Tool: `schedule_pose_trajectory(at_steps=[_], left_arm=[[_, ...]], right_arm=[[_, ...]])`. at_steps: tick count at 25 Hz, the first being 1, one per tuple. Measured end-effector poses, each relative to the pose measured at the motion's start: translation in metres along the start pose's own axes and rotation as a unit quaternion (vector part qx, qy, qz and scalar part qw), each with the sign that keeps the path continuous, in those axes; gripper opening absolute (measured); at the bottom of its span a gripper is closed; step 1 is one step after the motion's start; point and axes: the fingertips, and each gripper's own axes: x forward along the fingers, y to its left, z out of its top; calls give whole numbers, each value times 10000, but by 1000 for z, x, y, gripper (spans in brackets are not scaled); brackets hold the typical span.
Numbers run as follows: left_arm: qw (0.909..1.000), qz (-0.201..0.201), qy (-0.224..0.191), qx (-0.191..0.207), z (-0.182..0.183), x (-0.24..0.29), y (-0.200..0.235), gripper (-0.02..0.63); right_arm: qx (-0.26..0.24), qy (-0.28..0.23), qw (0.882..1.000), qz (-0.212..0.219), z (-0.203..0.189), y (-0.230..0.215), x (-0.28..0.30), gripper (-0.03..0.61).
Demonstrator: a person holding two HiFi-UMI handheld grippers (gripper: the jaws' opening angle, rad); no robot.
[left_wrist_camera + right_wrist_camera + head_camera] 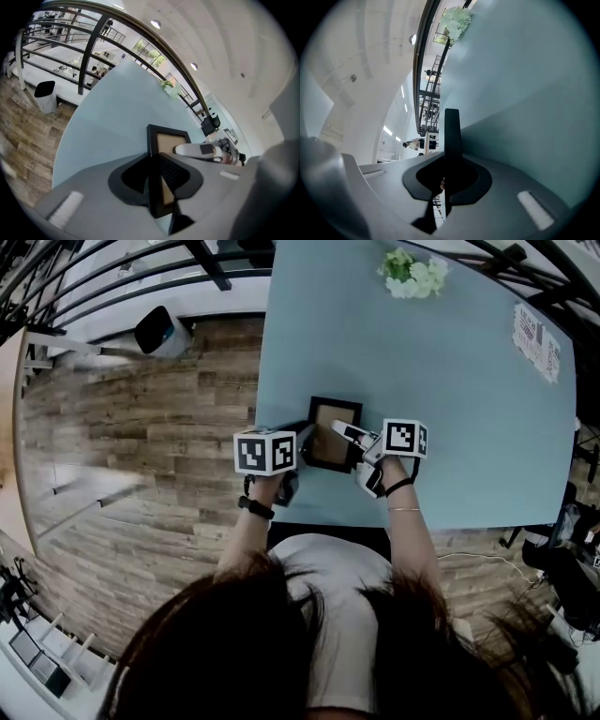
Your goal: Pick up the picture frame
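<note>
Picture frame [324, 427] is seen at the near left of the blue worktop [450, 381], close to its near edge. Its left border is pinched by the left tool [302, 442], and its right border by the right tool [341, 430].

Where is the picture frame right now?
In the head view the picture frame is by the near edge of the blue table, straight before the person, clamped between the left gripper and the right gripper.

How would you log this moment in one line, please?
phase: grasp | left gripper: shut on picture frame, left edge | right gripper: shut on picture frame, right edge | table: frame near its front edge
</note>
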Motion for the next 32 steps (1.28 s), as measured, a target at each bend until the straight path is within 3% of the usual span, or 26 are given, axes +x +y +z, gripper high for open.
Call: schedule_pose_trajectory(at_steps=[14,21,32], left_arm=[[9998,-69,-111,-136,-2,-5,1,133],[9983,-299,-429,-240,7,-11,-11,135],[9935,-439,-1051,63,44,-43,-44,135]], right_arm=[[155,-129,9997,139,-4,3,0,11],[-35,-154,9994,296,2,15,-9,11],[-695,-373,9967,189,23,46,-40,11]])
